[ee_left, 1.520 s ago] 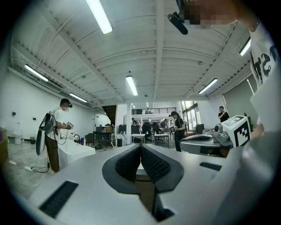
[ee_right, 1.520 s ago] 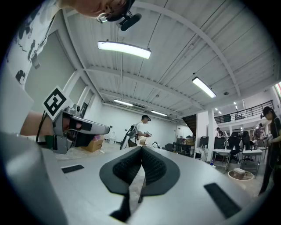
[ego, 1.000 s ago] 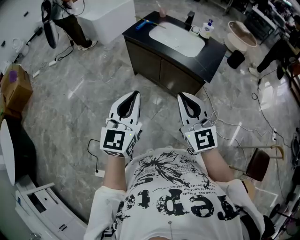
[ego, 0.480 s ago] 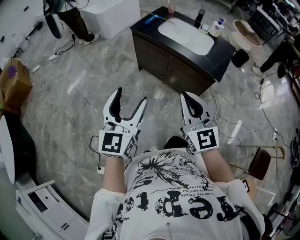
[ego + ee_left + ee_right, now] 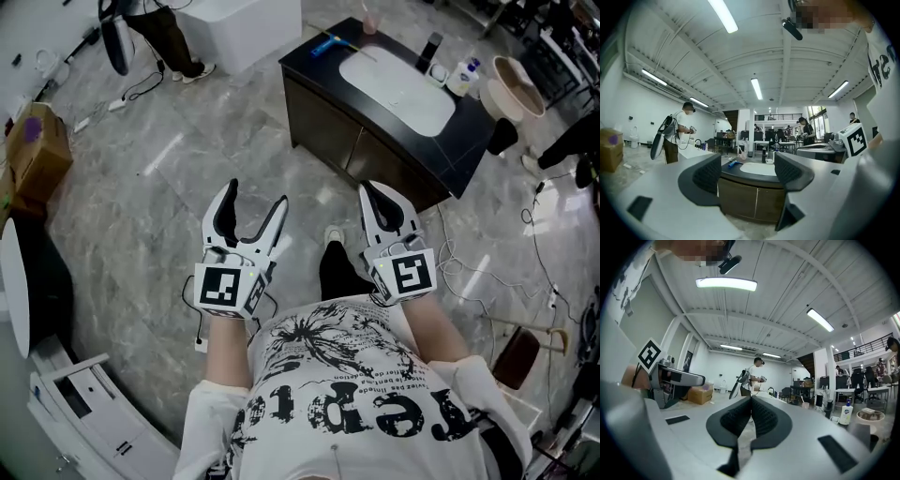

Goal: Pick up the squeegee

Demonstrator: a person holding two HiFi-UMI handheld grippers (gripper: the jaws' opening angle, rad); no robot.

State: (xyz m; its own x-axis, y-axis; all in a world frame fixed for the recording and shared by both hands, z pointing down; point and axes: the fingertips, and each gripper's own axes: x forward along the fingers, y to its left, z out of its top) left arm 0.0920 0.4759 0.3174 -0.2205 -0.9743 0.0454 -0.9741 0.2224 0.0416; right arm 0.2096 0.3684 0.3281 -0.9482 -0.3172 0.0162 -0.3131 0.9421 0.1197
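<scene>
**Out on the floor, short of the desk: squeegee untouched**

Ahead of me on the grey marble floor (image 5: 141, 187) stands the dark cabinet desk (image 5: 361, 145) with a black top and a white oval basin (image 5: 398, 80). What I take for the blue-handled squeegee (image 5: 327, 44) lies flat at the top's far left corner, close to the edge. It is well apart from both my tools. My left hand-held gripper (image 5: 255, 197) has its jaws spread wide with nothing in them. Its own view only lines the desk up between them, far off. My right hand-held gripper (image 5: 370, 192) has its jaws pressed together on nothing. Both point level toward the desk.

Risks, as I judge them:
- The squeegee sits near the corner edge, so a clumsy first touch could push it off onto the floor.
- It lies flat, so level jaws may scrape the top or pinch only the thin handle and let it swivel.
- The right tool can take nothing until it is spread.
- Loose white cables (image 5: 459, 267) lie on the floor to my right, a trip hazard if I step that way.
</scene>
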